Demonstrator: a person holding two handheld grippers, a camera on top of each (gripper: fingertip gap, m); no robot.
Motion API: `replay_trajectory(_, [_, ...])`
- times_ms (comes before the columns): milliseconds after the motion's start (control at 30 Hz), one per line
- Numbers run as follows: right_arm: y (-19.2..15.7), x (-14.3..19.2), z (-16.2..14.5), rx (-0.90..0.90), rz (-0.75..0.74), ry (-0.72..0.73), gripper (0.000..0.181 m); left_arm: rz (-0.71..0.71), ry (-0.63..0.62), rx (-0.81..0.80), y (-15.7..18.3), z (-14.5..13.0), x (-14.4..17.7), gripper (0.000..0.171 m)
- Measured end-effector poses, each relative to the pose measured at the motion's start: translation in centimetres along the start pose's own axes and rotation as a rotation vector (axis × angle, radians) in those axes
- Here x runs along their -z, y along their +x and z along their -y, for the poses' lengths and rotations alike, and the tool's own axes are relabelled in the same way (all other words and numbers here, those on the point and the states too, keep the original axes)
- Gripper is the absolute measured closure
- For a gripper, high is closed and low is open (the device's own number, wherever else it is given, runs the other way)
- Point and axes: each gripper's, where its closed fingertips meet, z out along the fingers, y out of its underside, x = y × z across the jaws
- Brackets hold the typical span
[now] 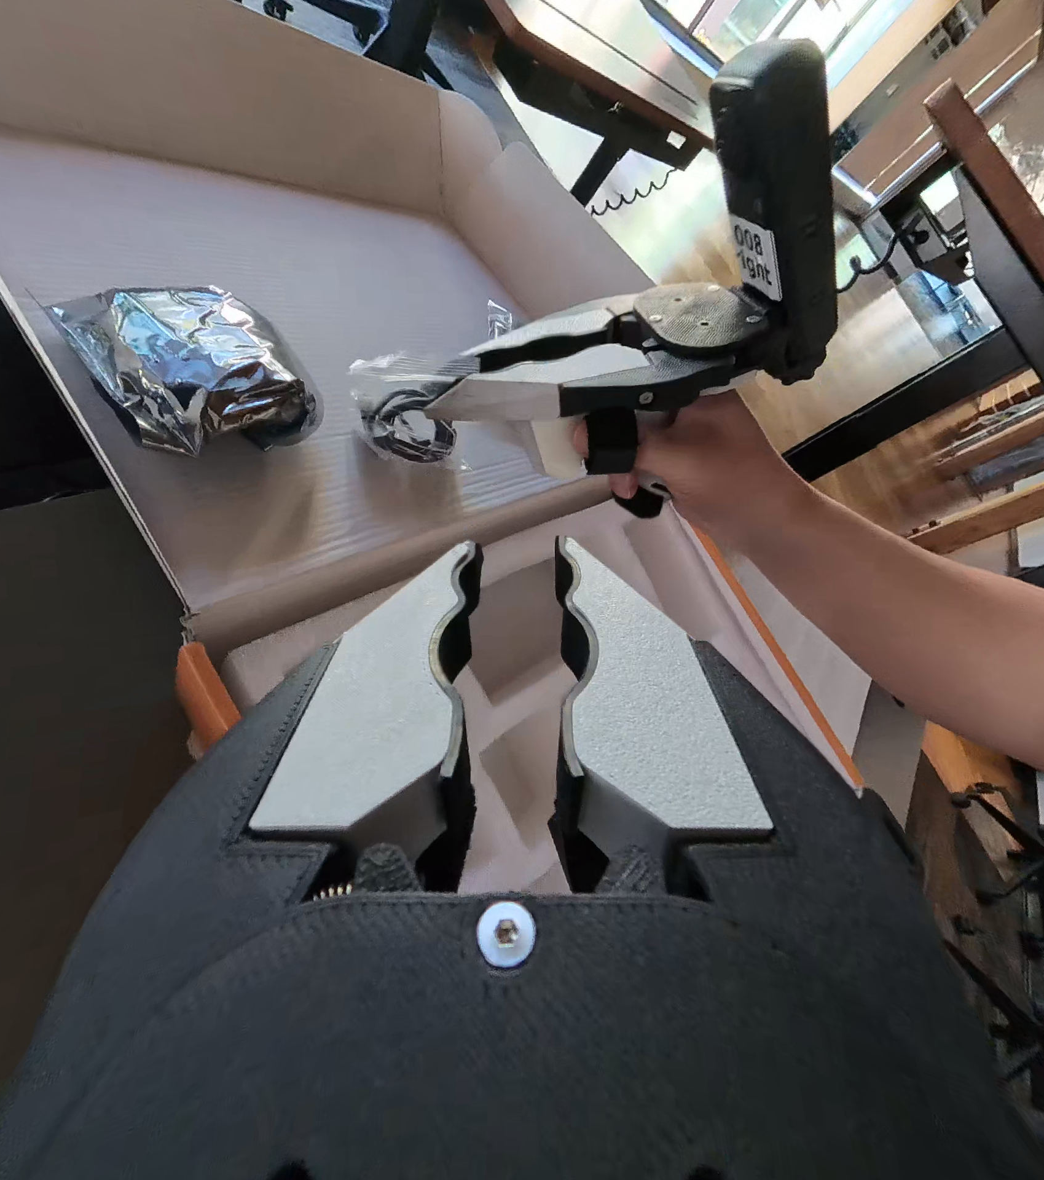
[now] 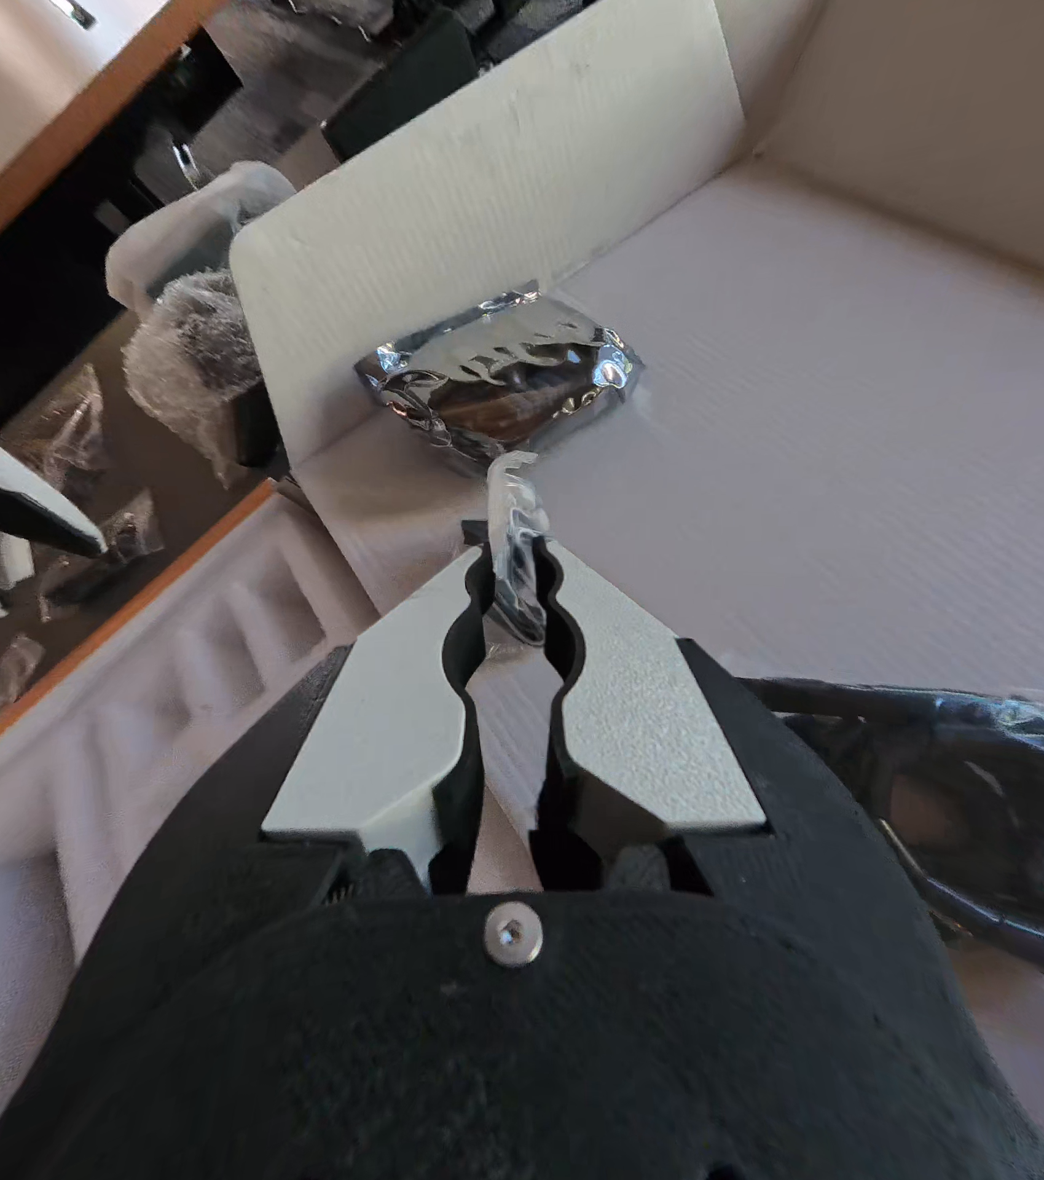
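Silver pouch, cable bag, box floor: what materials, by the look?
Silver pouch: likely metallised foil film, with mirror-like crinkled glints.
Cable bag: thin clear plastic, glossy and wrinkled, black cable visible through it; right gripper pinches its edge.
Box floor: probably white corrugated plastic sheet, matte with fine ribs.

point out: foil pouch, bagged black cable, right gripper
foil pouch (image 1: 187,364), left wrist view, crinkled top face.
bagged black cable (image 1: 404,421), left wrist view, coil inside clear bag.
right gripper (image 2: 509,549), right wrist view, between fingertips, pinching the bag.

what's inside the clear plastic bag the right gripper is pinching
A coiled black cable shows through the clear plastic bag, which the right gripper pinches by its edge. Its ends and any plug are hidden by the coil and glare.
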Motion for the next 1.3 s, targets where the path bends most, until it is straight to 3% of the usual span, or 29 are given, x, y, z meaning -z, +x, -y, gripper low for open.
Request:
replay_trajectory(167, [-0.2, 3.4, 0.0, 0.055, -0.072, 0.048, 0.152, 0.012, -0.027, -0.033, 0.6, -1.3, 1.1, 0.148])
replay_trajectory(267, [-1.4, 8.5, -1.2, 0.107, -0.146, 0.130, 0.154, 0.083, -0.034, -0.081, 0.4, -2.2, 2.1, 0.128])
replay_trajectory(400, [-2.3, 15.1, -8.7, 0.072, -0.322, 0.019, 0.150, 0.177, -0.088, -0.187, 0.0, -4.1, 3.4, 0.117])
replay_trajectory(567, [-4.6, 21.7, -18.2, -0.003, -0.569, -0.115, 0.142, 0.236, -0.148, -0.303, 0.4, -6.3, 4.4, 0.115])
replay_trajectory(667, [-5.8, 23.6, -21.4, -0.049, -0.670, -0.138, 0.134, 0.272, -0.162, -0.366, 1.3, -6.8, 4.6, 0.108])
replay_trajectory(767, [-6.3, 24.8, -23.2, -0.100, -0.757, -0.137, 0.127, 0.345, -0.123, -0.437, 2.4, -6.2, 5.1, 0.090])
replay_trajectory(967, [-2.8, 31.1, -24.8, -0.208, -1.012, -0.175, 0.108, 0.409, -0.136, -0.542, 6.3, -6.6, 4.2, 0.072])
replay_trajectory(1133, [0.1, 36.4, -27.9, -0.304, -1.104, -0.162, 0.100, 0.380, -0.132, -0.578, 11.9, -7.0, 1.1, 0.068])
replay_trajectory(1300, [2.8, 41.0, -32.5, -0.338, -1.099, -0.165, 0.098, 0.387, -0.104, -0.624, 18.9, -8.1, -3.7, 0.063])
